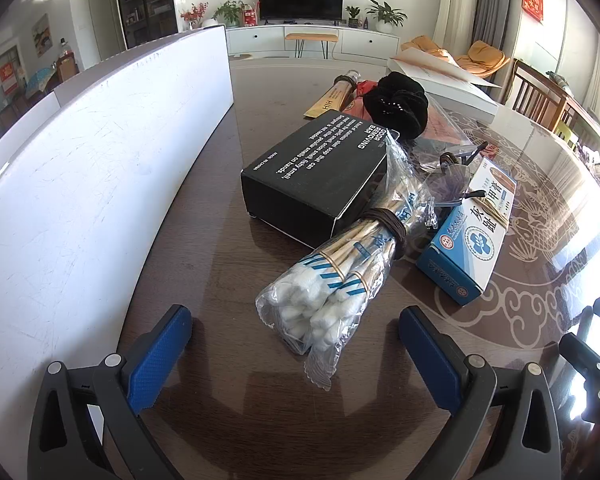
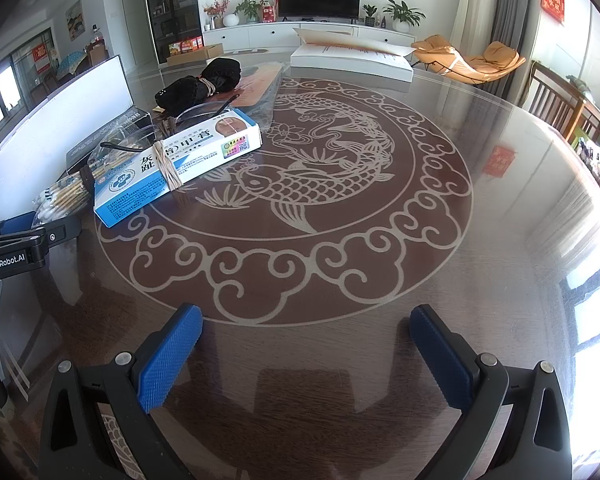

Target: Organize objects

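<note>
Your left tongs are spread around the bagged cotton swabs on the tabletop; your right tongs are spread, holding nothing.

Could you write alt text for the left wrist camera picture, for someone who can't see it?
The open left tool points at a bag of cotton swabs lying on a dark table. Behind the bag sit a black box and a blue and white box, with a white panel at left.
</note>
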